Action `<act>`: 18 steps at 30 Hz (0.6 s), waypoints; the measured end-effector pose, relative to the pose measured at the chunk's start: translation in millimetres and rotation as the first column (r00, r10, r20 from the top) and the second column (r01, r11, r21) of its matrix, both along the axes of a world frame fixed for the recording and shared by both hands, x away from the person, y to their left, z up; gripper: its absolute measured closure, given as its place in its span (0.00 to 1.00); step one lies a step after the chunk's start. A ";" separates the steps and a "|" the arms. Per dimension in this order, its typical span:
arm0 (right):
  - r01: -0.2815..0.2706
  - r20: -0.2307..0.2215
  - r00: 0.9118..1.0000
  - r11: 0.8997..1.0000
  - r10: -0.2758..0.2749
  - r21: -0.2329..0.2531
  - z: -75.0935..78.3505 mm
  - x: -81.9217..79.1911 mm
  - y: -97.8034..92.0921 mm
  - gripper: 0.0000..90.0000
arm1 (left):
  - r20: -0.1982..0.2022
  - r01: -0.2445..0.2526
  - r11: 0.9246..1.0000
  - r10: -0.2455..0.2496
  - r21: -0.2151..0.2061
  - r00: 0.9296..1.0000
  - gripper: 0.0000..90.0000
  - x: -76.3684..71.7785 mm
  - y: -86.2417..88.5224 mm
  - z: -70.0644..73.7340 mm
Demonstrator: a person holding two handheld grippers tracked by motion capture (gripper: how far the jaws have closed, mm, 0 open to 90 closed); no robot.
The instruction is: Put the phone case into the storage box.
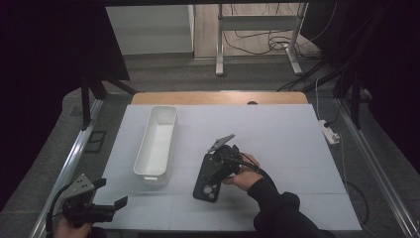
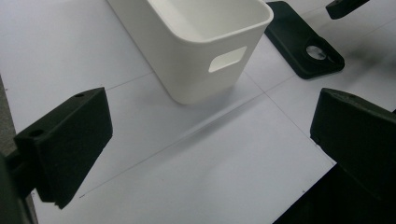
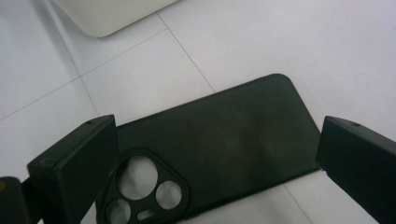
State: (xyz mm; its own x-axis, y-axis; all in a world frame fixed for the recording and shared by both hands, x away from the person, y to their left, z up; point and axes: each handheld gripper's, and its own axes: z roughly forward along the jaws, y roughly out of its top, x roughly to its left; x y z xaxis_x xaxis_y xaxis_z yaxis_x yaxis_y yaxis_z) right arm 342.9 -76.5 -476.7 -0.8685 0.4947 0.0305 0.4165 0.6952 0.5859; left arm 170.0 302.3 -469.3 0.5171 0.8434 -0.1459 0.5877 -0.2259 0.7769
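Note:
A black phone case (image 1: 206, 184) lies back-up on the white table mat, its camera cut-outs toward the near edge. In the right gripper view the case (image 3: 233, 135) sits between the wide-apart jaws of my right gripper (image 3: 217, 163), and neither jaw touches it. From above, the right gripper (image 1: 216, 171) hovers just over the case. An empty white oblong bin (image 1: 156, 141) stands to the left of the case. My left gripper (image 1: 111, 193) is open with nothing in it at the near left corner, facing the bin (image 2: 196, 51) and the case (image 2: 303, 42).
The white mat (image 1: 277, 144) covers the wooden table, with bare mat to the right and behind the case. A white power strip (image 1: 331, 133) lies off the right edge. Table legs and cables stand on the floor beyond.

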 end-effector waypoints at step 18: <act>-0.013 -0.039 0.999 0.996 0.010 -0.089 -6.9 6.7 15.0 0.76 | 0.000 0.004 1.000 -0.004 -0.002 1.000 0.00 -0.1 0.4 0.0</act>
